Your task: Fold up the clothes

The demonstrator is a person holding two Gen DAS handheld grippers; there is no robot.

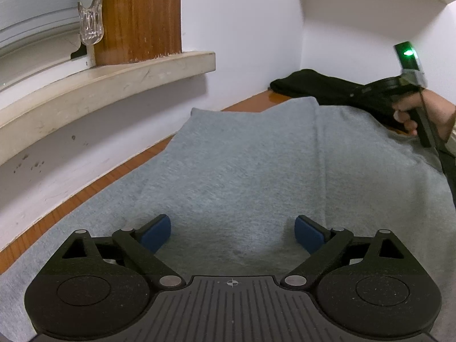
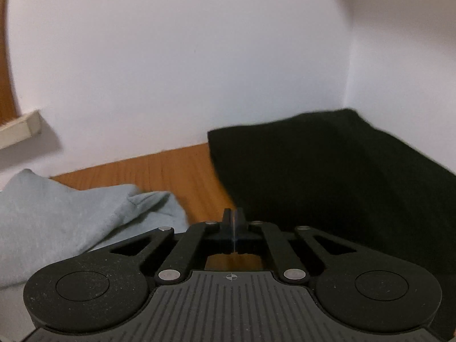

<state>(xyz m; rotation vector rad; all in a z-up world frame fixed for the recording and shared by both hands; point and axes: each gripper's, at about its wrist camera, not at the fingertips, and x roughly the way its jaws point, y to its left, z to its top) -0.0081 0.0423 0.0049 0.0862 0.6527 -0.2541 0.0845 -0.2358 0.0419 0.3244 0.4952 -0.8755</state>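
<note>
A grey garment (image 1: 256, 156) lies spread flat on the wooden table (image 1: 159, 148), with a lengthwise fold line down its right part. My left gripper (image 1: 233, 232) hovers low over its near end, jaws wide open, blue pads (image 1: 156, 232) apart with only cloth beneath them. In the right wrist view my right gripper (image 2: 233, 222) is shut with nothing between its fingers, above bare wood between the grey garment's rumpled edge (image 2: 71, 213) and a folded black garment (image 2: 327, 176). In the left wrist view a hand (image 1: 419, 111) holds that right gripper at the far right.
A white wall runs along the table's far side and meets a corner behind the black garment (image 1: 313, 82). A cream window sill (image 1: 99, 91) juts out at left, with a wooden frame (image 1: 136, 14) and a clear blind-cord pull (image 1: 90, 20) above it.
</note>
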